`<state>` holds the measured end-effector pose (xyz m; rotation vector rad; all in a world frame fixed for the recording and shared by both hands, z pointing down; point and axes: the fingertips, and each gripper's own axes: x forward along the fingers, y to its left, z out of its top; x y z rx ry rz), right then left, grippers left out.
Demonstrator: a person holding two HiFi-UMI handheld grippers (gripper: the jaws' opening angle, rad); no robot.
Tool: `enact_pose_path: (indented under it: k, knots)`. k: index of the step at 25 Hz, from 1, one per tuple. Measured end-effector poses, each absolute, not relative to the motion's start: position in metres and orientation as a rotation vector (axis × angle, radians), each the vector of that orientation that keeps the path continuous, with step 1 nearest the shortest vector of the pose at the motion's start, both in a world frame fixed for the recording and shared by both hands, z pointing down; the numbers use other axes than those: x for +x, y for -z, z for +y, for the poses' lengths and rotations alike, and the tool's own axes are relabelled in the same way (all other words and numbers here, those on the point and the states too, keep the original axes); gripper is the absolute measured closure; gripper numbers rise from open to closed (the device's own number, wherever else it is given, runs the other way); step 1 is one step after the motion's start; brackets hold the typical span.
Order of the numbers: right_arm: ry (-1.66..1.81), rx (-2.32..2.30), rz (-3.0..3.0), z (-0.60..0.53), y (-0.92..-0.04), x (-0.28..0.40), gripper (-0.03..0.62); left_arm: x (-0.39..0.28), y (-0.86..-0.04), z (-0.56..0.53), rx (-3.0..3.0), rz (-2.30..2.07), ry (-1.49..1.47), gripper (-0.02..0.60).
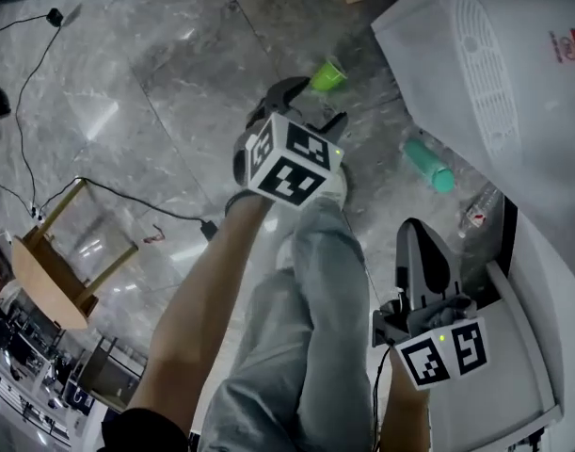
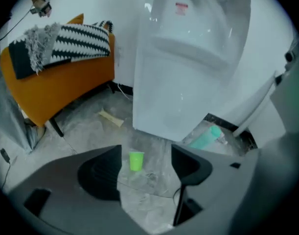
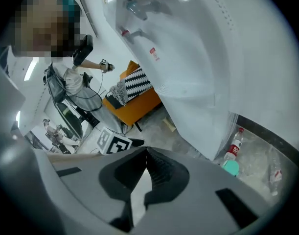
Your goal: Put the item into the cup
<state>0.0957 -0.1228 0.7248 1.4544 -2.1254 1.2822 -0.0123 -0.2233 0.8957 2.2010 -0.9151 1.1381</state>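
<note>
The small, smooth lime-green cup stands mouth up on the glossy grey veined stone floor, just in front of the big white plastic cabinet. A teal cylinder lies on its side at the cabinet's foot, apart from the cup. I have the left gripper released, its matte black jaws spread wide and framing the cup from above without touching it, while the right gripper is clenched, ribbed pads meeting on nothing.
</note>
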Motion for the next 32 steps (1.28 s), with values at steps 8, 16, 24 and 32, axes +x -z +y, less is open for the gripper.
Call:
enact_pose_path:
  k: [8,16,24,32]
  knots:
    - [-1.153,1.555,-2.130,-0.127,-0.824,0.136,0.584,-0.013,-1.102,-0.242,2.065,-0.847,-1.378,0.257]
    - [-0.851,1.493,-2.182,-0.132,-0.853,0.146,0.583,-0.003,-1.155,-0.277,2.082,-0.850,-1.396,0.255]
    - [-0.869,1.523,-2.214,-0.130,-0.823,0.156,0.584,0.016,-1.132,-0.263,2.116,-0.839,-1.321,0.289]
    - [-0.867,1.449,-2.262,-0.101,-0.754,0.132,0.583,0.009,-0.884,-0.255,2.524,-1.052,-0.967,0.290]
